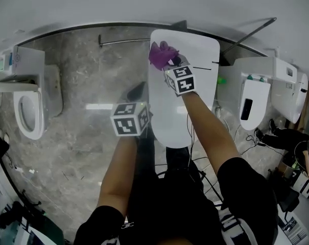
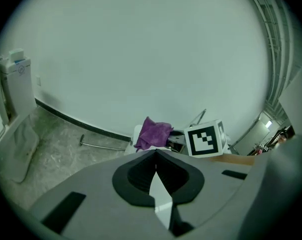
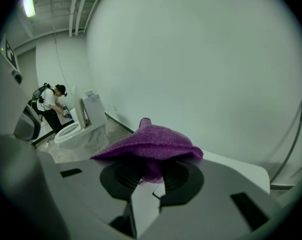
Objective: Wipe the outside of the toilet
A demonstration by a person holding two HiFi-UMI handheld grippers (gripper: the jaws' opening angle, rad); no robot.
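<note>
1. Head view: the right gripper (image 1: 169,63) is stretched forward over the toilet (image 1: 187,106). A purple cloth (image 1: 162,54) is bunched at its tips, on the far end of the toilet's white top.
2. Head view: the left gripper (image 1: 138,92) hangs nearer the person, just off the toilet's left edge and above the grey floor (image 1: 82,137). It sits behind and left of the right gripper.
3. Head view: a second toilet (image 1: 29,106) stands well off to the left gripper's left. A third toilet (image 1: 256,96) stands well off to the right gripper's right. A metal rod (image 1: 121,41) lies on the floor ahead of the left gripper.
4. Left gripper view: the left gripper (image 2: 155,154) has its jaws pressed together with nothing between them. Ahead and slightly right of them lies the purple cloth (image 2: 153,133), with the right gripper's marker cube (image 2: 205,139) just beside it. The metal rod (image 2: 103,145) lies ahead on the left, at the foot of the wall (image 2: 141,49).
5. Right gripper view: the right gripper (image 3: 151,171) has its jaws clamped on the purple cloth (image 3: 151,143), which drapes over both tips. The toilet (image 3: 243,170) shows as a white surface just beyond the cloth, to the right.
6. Right gripper view: far to this gripper's left, a person (image 3: 50,104) bends over another toilet (image 3: 83,124).
</note>
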